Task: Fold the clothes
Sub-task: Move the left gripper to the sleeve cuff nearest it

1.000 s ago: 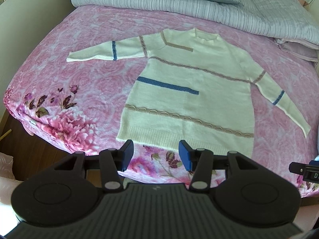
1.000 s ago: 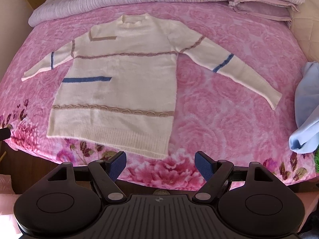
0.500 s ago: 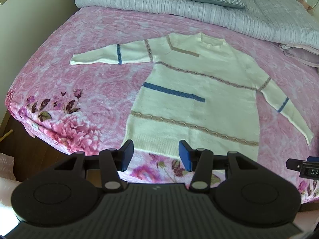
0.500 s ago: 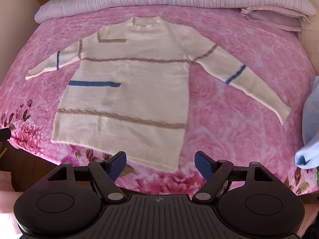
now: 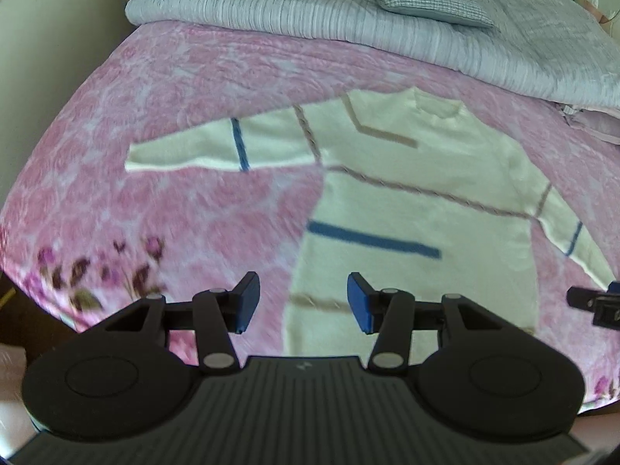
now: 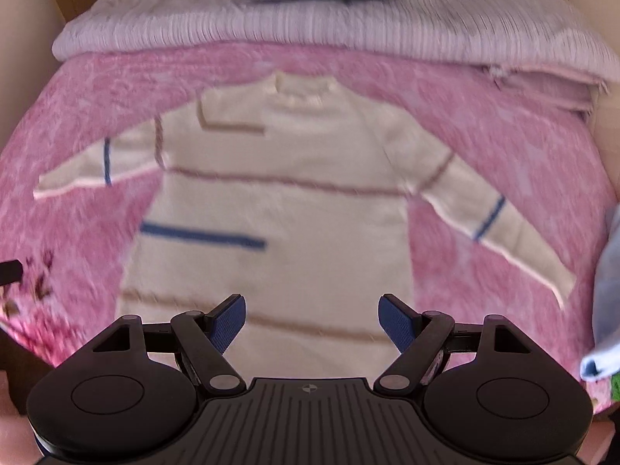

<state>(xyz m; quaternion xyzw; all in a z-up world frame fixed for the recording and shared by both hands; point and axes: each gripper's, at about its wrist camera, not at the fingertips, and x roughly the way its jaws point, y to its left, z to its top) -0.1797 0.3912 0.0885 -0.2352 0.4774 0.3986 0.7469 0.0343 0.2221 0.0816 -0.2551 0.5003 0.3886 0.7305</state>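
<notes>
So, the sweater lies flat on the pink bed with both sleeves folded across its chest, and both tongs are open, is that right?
Not quite: the sleeves are spread out to the sides, not folded, as the right wrist view shows. The sweater does lie flat on the bed, and the left tongs and right tongs are open.

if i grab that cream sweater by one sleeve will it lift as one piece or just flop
Likely flop: the cream sweater looks like soft knit lying limp and flat on the pink bedspread. Its long sleeve would probably rise first, the body dragging behind. It seems light.
</notes>
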